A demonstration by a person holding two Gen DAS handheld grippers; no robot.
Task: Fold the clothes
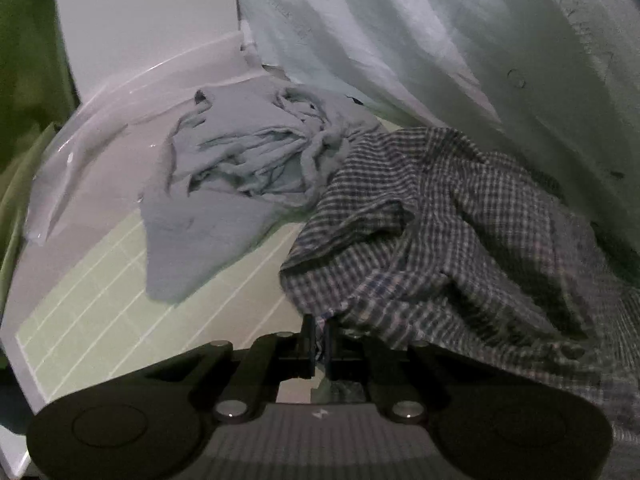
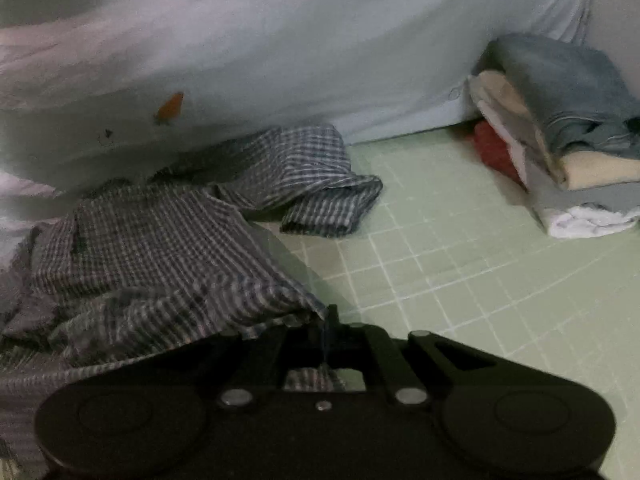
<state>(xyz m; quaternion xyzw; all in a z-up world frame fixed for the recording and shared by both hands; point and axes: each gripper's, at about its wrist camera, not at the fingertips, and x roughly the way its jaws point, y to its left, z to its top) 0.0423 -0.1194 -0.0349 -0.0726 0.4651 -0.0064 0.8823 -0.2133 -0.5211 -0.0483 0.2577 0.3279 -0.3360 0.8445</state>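
Pinching checked shirt (image 1: 440, 216) hem with left gripper (image 1: 319, 340), fingers nearly closed; right gripper (image 2: 326, 332) also clamping it; grey garment (image 1: 240, 168) lying at 11 o'clock.

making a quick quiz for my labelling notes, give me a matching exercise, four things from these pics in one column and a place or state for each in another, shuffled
Things
1. dark checked cotton shirt
2. crumpled pale grey-blue garment
3. stack of folded clothes
4. small orange carrot print

Places or states
A. on the hanging pale blue sheet
B. pinched by the left gripper and the right gripper
C. piled at the mat's far right
D. loose heap at the far left

Pairs: 1-B, 2-D, 3-C, 4-A
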